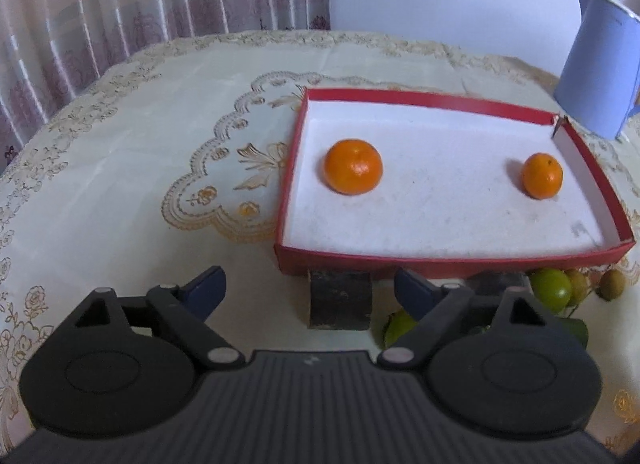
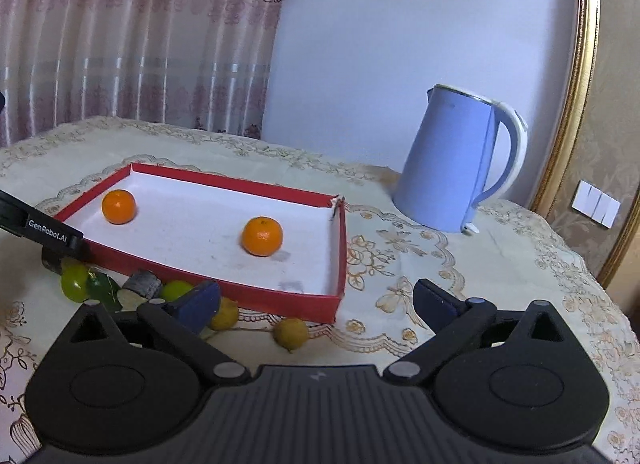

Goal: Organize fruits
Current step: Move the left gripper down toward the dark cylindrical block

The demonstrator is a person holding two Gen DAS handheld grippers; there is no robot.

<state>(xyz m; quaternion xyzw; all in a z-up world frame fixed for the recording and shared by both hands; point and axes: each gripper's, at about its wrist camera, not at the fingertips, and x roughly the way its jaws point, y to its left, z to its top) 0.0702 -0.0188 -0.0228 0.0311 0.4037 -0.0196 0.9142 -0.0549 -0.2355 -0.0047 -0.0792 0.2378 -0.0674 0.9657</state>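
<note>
Left wrist view: left gripper (image 1: 308,290) jaws were spread, empty, at lower centre; right gripper (image 2: 316,304) likewise. Two round orange mandarins (image 1: 353,172) (image 2: 262,236) sat centre-frame, well apart, inside shallow red cardboard tray (image 1: 440,98).

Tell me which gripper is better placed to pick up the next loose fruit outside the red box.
Probably right. The right gripper is open with the yellow-brown round fruit just ahead between its fingers; the open left gripper faces a dark block.

2 oranges (image 1: 353,172) (image 1: 542,175) apart in red tray (image 1: 420,97); green fruits (image 2: 74,283) outside.
</note>
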